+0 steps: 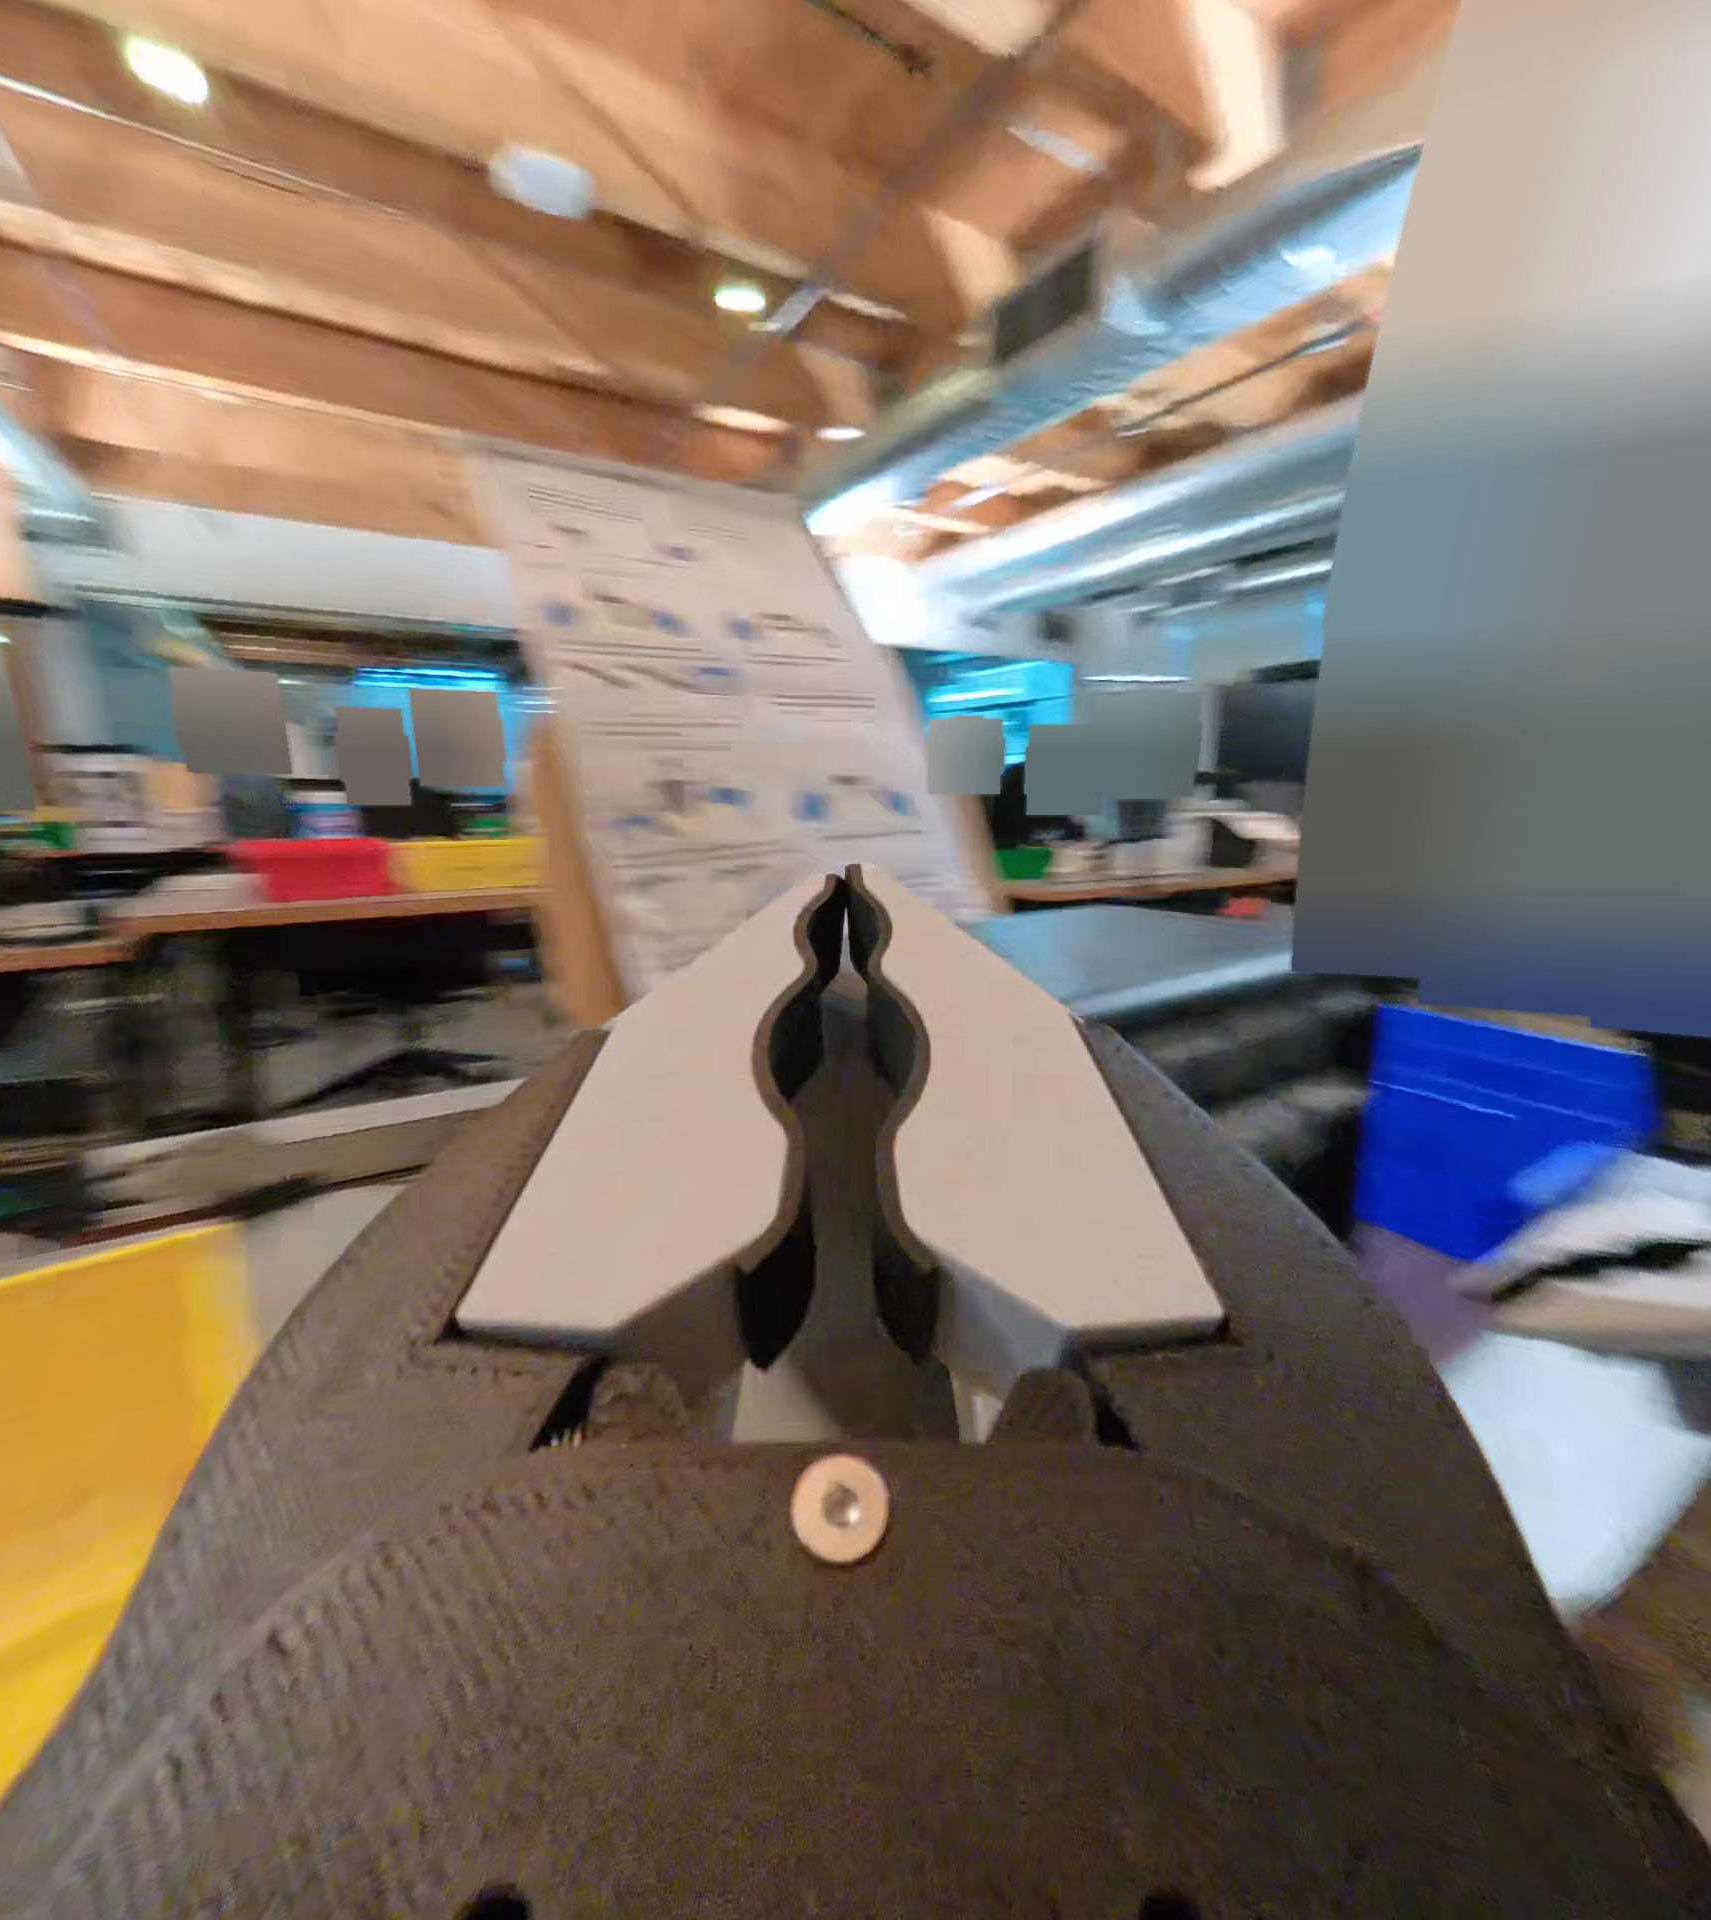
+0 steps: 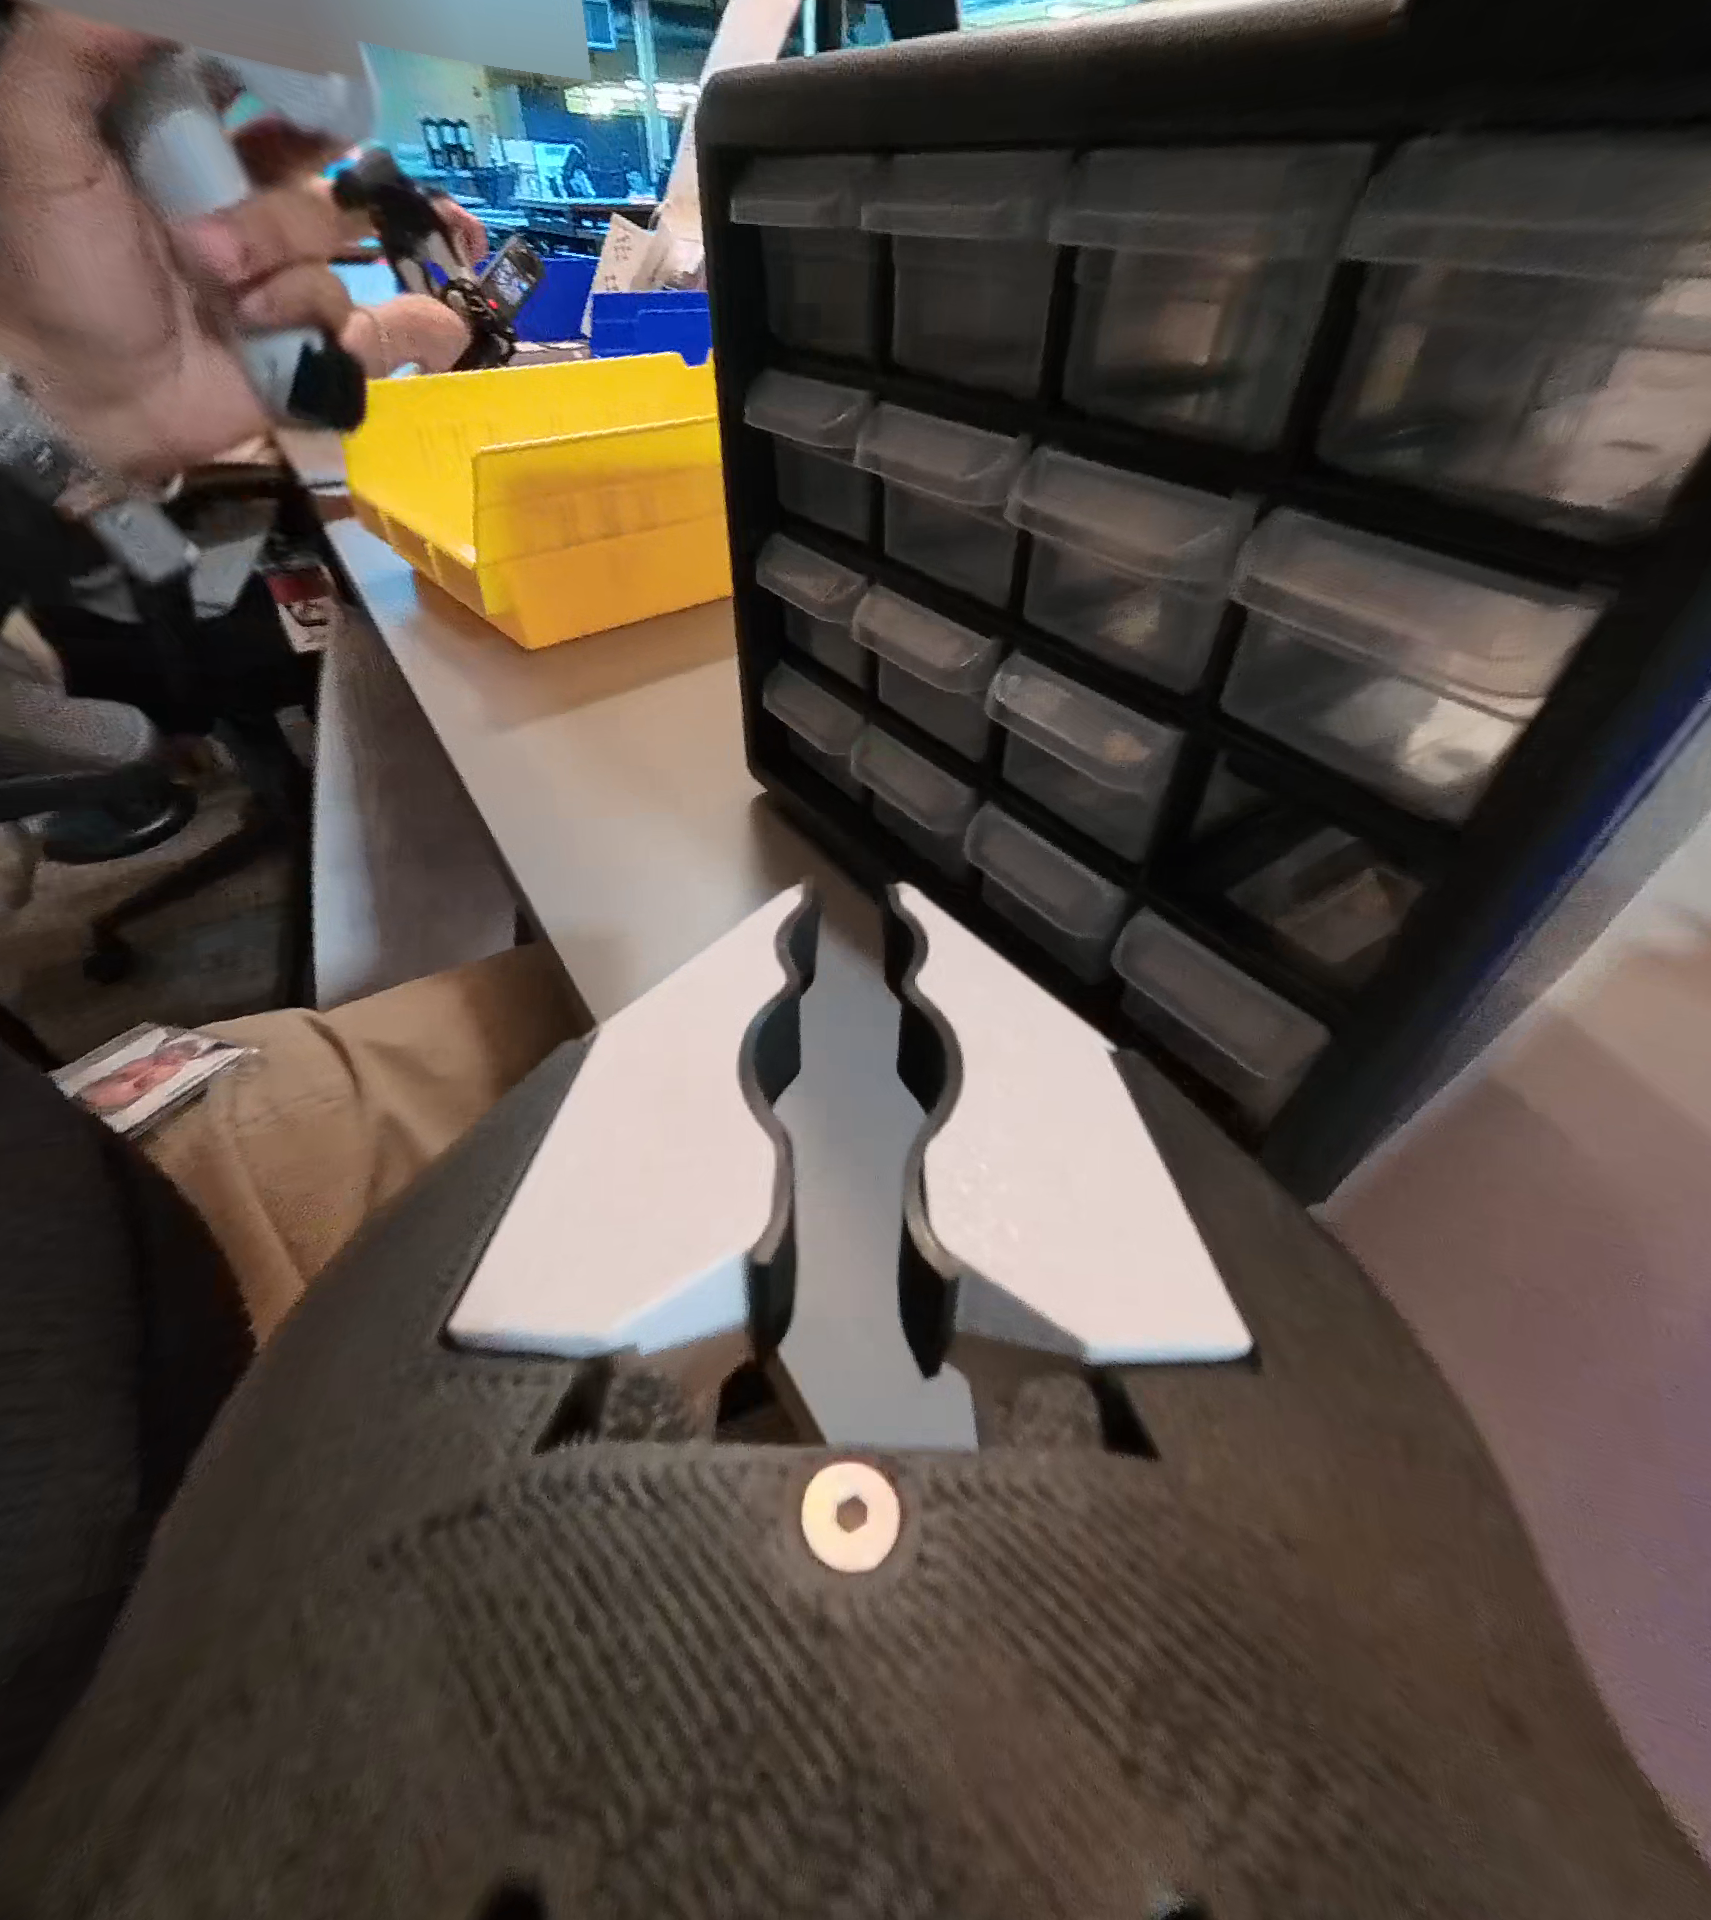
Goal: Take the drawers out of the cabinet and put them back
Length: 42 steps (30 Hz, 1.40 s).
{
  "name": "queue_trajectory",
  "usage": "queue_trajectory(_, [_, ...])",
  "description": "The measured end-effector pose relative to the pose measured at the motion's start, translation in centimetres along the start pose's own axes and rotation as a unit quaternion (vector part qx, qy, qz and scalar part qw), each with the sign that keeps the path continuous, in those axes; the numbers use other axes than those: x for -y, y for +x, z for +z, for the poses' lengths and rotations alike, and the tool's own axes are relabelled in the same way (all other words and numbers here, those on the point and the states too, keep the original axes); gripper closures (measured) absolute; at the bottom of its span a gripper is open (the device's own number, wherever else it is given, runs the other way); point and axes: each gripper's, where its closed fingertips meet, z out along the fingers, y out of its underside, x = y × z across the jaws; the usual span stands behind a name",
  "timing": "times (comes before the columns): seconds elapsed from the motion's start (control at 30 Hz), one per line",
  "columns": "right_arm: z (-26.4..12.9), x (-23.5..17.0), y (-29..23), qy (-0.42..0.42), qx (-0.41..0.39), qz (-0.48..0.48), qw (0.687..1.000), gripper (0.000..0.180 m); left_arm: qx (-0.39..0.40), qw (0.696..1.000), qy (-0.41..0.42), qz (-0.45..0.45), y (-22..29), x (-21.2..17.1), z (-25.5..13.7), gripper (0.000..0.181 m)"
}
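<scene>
Drawers (image 2: 1090, 561) in the black cabinet (image 2: 1453, 1060) look light, stiff, slippery clear plastic, best pinched by the front lip. Right tongs (image 2: 851, 904) stand slightly spread near the bottom row; left tongs (image 1: 846, 883) are pressed together, empty

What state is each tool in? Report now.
Left tool: closed, tips touching, holding nothing.
Right tool: slightly open, empty, just short of the drawer cabinet.

SITE: probably workshop/lab (blurred) | CEILING: exposed timber joists (image 1: 331, 343), metal ducting (image 1: 1121, 520) | FAR: benches with coloured parts bins (image 1: 311, 868) | NEAR: small-parts drawer cabinet (image 2: 1246, 499), yellow bin (image 2: 560, 520)
</scene>
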Motion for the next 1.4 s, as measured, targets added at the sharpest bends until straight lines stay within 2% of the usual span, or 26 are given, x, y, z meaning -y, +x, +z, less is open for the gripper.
queue_trajectory(0.07, [-0.7,0.3,0.0,0.007,0.004,-0.002,1.000,0.169,0.048,0.996,-0.058,0.048,-6.0,0.6,-0.5,0.181])
queue_trajectory(0.13, [-1.0,1.4,0.1,0.030,0.001,-0.003,1.000,0.170,0.075,0.975,-0.183,0.099,-12.4,-2.1,-0.5,0.181])
queue_trajectory(0.17, [-1.1,2.1,0.0,0.045,0.005,0.000,0.999,0.170,0.088,0.956,-0.256,0.114,-15.8,-4.3,-0.7,0.178])
queue_trajectory(0.23, [-0.9,2.9,-0.8,0.071,0.030,0.016,0.997,0.166,0.087,0.905,-0.406,0.091,-21.1,-9.7,-1.8,0.156])
queue_trajectory(0.3, [-0.6,3.3,-1.9,0.087,0.068,0.025,0.994,0.163,0.091,0.851,-0.514,0.058,-24.8,-14.4,-3.2,0.137])
queue_trajectory(0.37, [-0.1,3.4,-2.5,0.082,0.088,0.023,0.992,0.162,0.099,0.810,-0.576,0.058,-27.3,-17.9,-3.9,0.135])
queue_trajectory(0.57, [0.9,2.8,-3.3,0.063,0.100,0.008,0.993,0.161,0.101,0.692,-0.690,0.188,-30.8,-24.3,-5.3,0.136])
queue_trajectory(0.6, [0.9,2.7,-3.3,0.060,0.099,0.005,0.993,0.161,0.102,0.676,-0.704,0.193,-31.0,-25.0,-5.7,0.139])
queue_trajectory(0.63, [0.9,2.5,-3.3,0.057,0.097,0.002,0.994,0.161,0.114,0.668,-0.708,0.199,-31.2,-25.2,-5.9,0.155])
queue_trajectory(0.67, [1.0,2.4,-3.2,0.053,0.094,-0.001,0.994,0.161,0.110,0.665,-0.712,0.197,-30.9,-25.3,-5.9,0.166])
queue_trajectory(0.73, [0.9,2.1,-3.1,0.047,0.089,-0.006,0.995,0.160,0.091,0.659,-0.728,0.167,-29.2,-25.1,-6.5,0.173])
queue_trajectory(0.8, [0.8,2.0,-3.1,0.046,0.089,-0.006,0.995,0.160,0.075,0.639,-0.750,0.152,-27.3,-24.4,-7.5,0.179])
queue_trajectory(0.9, [0.8,1.9,-3.2,0.044,0.091,-0.006,0.995,0.160,0.048,0.615,-0.780,0.109,-23.7,-23.5,-9.3,0.175])
queue_trajectory(0.97, [0.9,1.8,-3.3,0.040,0.093,-0.002,0.995,0.158,0.035,0.611,-0.787,0.075,-21.3,-23.3,-10.0,0.170])
queue_trajectory(1.1, [1.0,2.1,-3.4,0.044,0.095,0.001,0.995,0.158,0.032,0.645,-0.763,0.019,-19.0,-22.4,-8.9,0.137])
queue_trajectory(1.2, [1.0,2.0,-3.3,0.041,0.093,-0.001,0.995,0.158,0.056,0.673,-0.737,-0.034,-19.3,-21.1,-7.8,0.126])
queue_trajectory(1.3, [1.0,1.9,-3.5,0.039,0.094,-0.001,0.995,0.157,0.126,0.696,-0.706,-0.039,-22.3,-19.8,-7.4,0.110])
queue_trajectory(1.37, [1.1,1.7,-3.9,0.036,0.103,0.010,0.994,0.155,0.189,0.708,-0.680,-0.010,-25.3,-19.2,-7.6,0.108])
queue_trajectory(1.4, [1.2,1.6,-4.2,0.033,0.109,0.017,0.993,0.153,0.212,0.705,-0.677,0.007,-26.5,-19.1,-8.2,0.107])
